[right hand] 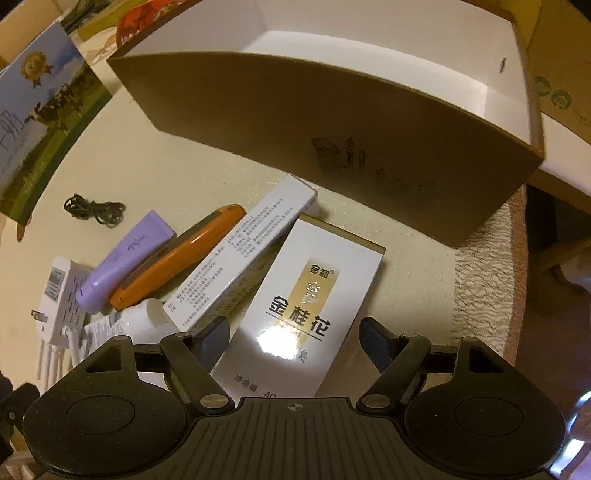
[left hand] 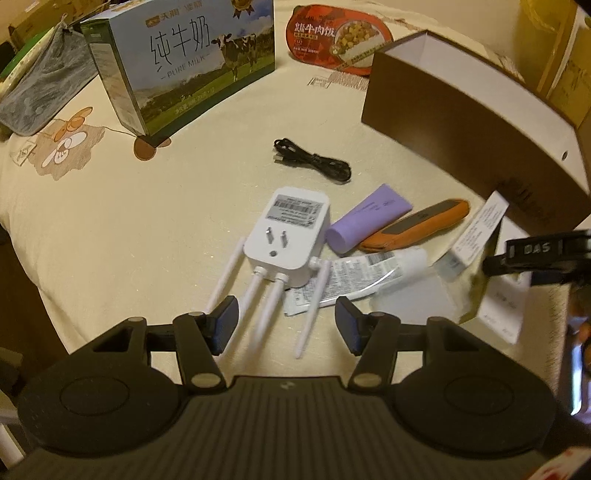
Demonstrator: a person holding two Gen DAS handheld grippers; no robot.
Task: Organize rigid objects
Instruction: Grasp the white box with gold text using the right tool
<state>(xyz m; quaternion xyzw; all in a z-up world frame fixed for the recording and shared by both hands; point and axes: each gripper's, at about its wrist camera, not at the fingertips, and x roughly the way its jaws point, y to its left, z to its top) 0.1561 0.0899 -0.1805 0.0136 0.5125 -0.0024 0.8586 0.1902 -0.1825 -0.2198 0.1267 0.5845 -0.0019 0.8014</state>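
In the left wrist view a white plug-in extender [left hand: 288, 236] with several thin antennas lies prongs up on the cream tablecloth. My left gripper [left hand: 286, 325] stands open just above the antenna ends, touching nothing. Beside the extender lie a purple tube [left hand: 365, 221], an orange case [left hand: 417, 229], a white tube [left hand: 354, 280] and a long white carton [left hand: 476, 236]. My right gripper [right hand: 295, 338] is open over a white carton with a gold label [right hand: 306, 306], which lies flat between its fingers. An open brown box [right hand: 332, 147] with a white inside stands right behind it.
A coiled black cable [left hand: 314, 162] lies alone beyond the pile. A milk carton [left hand: 184, 62] and a red meal tub [left hand: 340, 33] stand at the back. The table's fringed edge [right hand: 487, 277] runs close on the right. The black frame of the right-hand tool [left hand: 535, 254] shows at the left view's right edge.
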